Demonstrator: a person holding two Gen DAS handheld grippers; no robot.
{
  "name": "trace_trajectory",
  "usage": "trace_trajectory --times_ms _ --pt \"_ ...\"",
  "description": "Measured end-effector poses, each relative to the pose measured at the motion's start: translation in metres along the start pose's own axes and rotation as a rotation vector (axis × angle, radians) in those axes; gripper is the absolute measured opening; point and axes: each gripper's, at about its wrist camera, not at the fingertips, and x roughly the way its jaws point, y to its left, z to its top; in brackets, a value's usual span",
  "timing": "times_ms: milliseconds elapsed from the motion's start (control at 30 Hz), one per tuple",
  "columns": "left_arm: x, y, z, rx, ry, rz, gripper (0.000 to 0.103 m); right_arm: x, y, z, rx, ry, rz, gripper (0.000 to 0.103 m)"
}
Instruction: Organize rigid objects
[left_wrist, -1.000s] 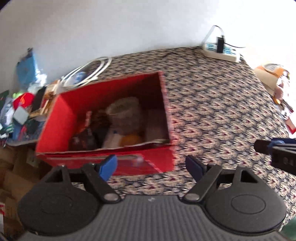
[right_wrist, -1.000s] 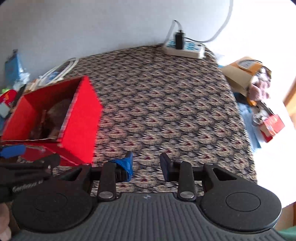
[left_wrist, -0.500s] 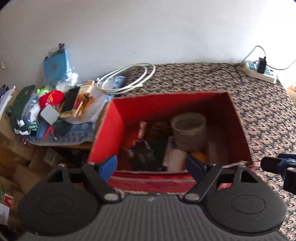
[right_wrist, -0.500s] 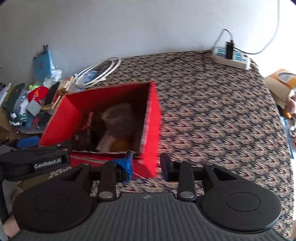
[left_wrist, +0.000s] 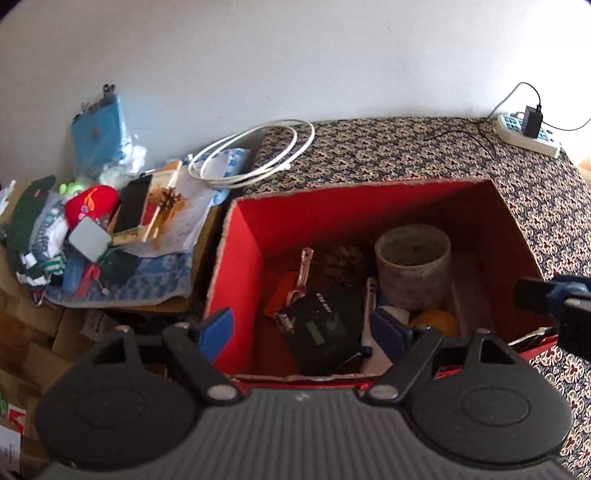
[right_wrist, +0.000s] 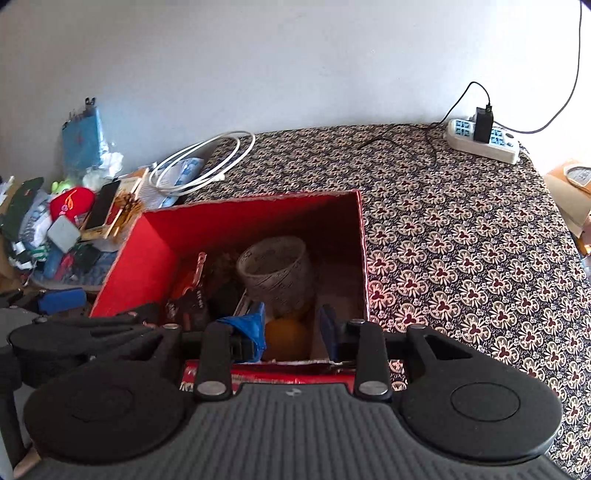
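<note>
A red cardboard box (left_wrist: 306, 214) (right_wrist: 258, 206) stands on the patterned table. Inside lie a grey ceramic cup (left_wrist: 413, 266) (right_wrist: 275, 271), an orange ball (left_wrist: 435, 321) (right_wrist: 286, 332), a black device with a small screen (left_wrist: 319, 328), an orange-handled tool (left_wrist: 284, 295) and a white tube (left_wrist: 369, 314). My left gripper (left_wrist: 304, 330) is open and empty, over the box's near left part. My right gripper (right_wrist: 293, 326) is open and empty, over the box's near right part, above the ball.
A coiled white cable (left_wrist: 255, 155) lies behind the box. A white power strip (right_wrist: 482, 142) with a black plug sits at the table's far right. A heap of clutter (left_wrist: 92, 221) with a red cap and a phone lies left of the box. The wall is behind.
Both grippers have swung left and come in over the red box, which now fills the middle of both views. Their jaws stand as wide as before.
</note>
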Motion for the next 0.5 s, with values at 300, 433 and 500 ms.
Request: trace_trajectory --times_ms 300,433,500 --pt "0.019 0.006 0.009 -0.014 0.0 -0.041 0.083 0.016 0.002 0.001 0.039 0.008 -0.036 0.016" --pt "0.025 0.008 0.01 -0.015 0.005 -0.04 0.083 0.019 0.004 0.006 0.03 0.004 -0.051 0.016" --pt "0.027 0.011 0.011 -0.027 0.008 -0.04 0.083 0.021 0.004 0.009 0.041 -0.005 -0.044 0.016"
